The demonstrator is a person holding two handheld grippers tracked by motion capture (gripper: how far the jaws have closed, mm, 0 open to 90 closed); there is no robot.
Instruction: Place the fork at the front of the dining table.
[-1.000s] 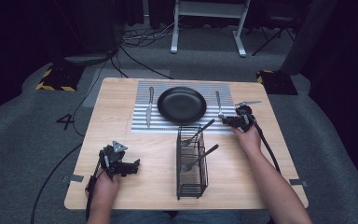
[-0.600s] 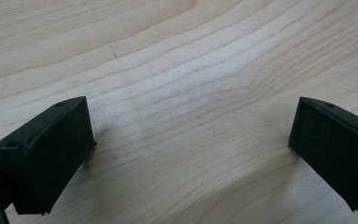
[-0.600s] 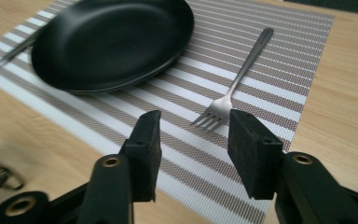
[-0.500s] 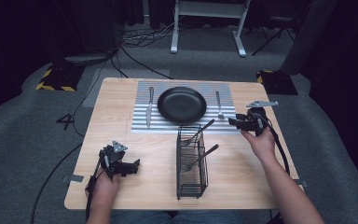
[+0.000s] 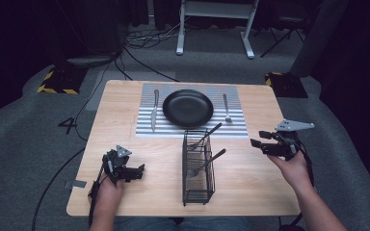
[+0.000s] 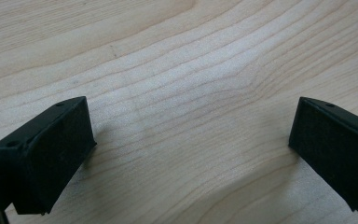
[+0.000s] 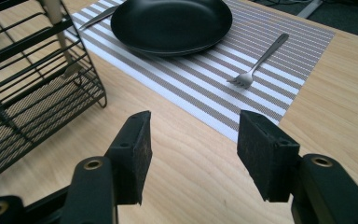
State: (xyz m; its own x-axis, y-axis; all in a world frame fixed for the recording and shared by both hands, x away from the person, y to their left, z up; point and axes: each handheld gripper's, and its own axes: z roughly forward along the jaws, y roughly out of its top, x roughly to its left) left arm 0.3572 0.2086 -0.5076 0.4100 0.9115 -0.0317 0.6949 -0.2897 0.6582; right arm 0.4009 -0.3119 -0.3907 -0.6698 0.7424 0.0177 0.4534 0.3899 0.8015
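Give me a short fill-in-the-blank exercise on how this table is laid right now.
1. The fork lies on the striped placemat, to the ____ of the black plate in the high view.
2. The knife lies on the plate's ____ side.
3. The right gripper has its jaws ____, with nothing between them.

Missing words: right; left; open

You have one black plate (image 5: 188,108), one striped mat (image 5: 145,135), one knife (image 5: 154,110), one fork (image 5: 226,107), one wire basket (image 5: 198,190) with two utensils (image 5: 207,160) in it, and two grippers (image 5: 136,172).
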